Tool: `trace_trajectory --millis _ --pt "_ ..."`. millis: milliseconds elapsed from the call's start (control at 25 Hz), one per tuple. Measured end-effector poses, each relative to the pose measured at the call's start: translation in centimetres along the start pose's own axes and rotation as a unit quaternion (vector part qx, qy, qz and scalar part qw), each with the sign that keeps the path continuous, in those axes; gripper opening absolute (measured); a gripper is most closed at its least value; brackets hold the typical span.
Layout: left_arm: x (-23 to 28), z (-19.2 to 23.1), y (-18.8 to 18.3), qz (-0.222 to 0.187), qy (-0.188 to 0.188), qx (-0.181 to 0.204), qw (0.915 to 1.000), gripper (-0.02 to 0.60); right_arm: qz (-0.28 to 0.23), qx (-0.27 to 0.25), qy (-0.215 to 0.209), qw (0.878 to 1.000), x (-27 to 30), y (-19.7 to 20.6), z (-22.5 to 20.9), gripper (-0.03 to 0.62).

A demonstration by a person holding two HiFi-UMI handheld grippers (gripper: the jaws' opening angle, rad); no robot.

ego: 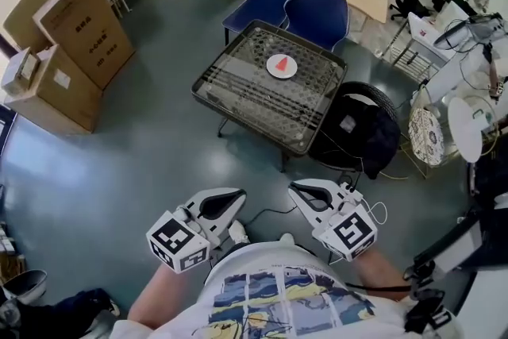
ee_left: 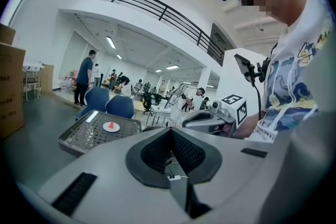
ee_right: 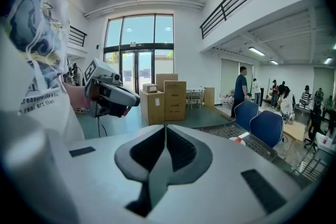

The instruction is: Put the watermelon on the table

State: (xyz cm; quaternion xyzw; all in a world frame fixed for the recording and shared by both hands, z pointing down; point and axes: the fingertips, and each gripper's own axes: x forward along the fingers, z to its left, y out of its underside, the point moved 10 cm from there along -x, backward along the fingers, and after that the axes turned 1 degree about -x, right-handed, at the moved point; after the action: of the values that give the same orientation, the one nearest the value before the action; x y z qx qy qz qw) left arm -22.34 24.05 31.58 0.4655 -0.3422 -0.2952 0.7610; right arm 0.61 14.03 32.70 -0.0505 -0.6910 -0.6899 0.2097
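Watermelon on table, plated; railing (gripper views only)

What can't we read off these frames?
1. Watermelon slice: too small in the head view and the left gripper view to tell how it sits on its plate.
2. Table: in the right gripper view, mostly hidden behind the right gripper.

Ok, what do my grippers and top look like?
The left gripper and right gripper: pale grey shells, black ribbed fingers, a cube of black-and-white square markers each. Thin white cable by the right one. White T-shirt, blue and yellow print.
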Motion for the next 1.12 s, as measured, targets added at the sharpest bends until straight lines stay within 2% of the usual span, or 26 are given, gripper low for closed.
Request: trace_trajectory --millis 280,440,720,920,1120 --pt "3.4 -5.5 0.5 -0.003 -0.017 -0.024 0.9996 0.009 -0.016 -0.003 -0.023 1.0 -4.6 1.6 -1.5 0.02" --pt "5.4 -8.3 0.7 0.001 -0.019 -0.017 0.9997 0.009 -0.009 -0.001 -0.033 0.999 -7.0 2.4 -2.1 0.018" --pt "7.2 -11.7 0.9 0.008 -0.036 -0.014 0.9992 0.009 -0.029 -0.005 -0.048 0.998 -10.0 4.0 -3.0 0.018" --pt "8.6 -14.0 1.4 0.013 -0.034 -0.014 0.9992 0.009 -0.037 -0.006 -0.044 0.998 -12.4 4.7 -3.2 0.017" --pt "9.5 -15.9 1.0 0.026 -0.029 0.002 0.9992 0.009 -0.043 -0.002 -0.037 0.998 -14.3 5.1 -3.2 0.015"
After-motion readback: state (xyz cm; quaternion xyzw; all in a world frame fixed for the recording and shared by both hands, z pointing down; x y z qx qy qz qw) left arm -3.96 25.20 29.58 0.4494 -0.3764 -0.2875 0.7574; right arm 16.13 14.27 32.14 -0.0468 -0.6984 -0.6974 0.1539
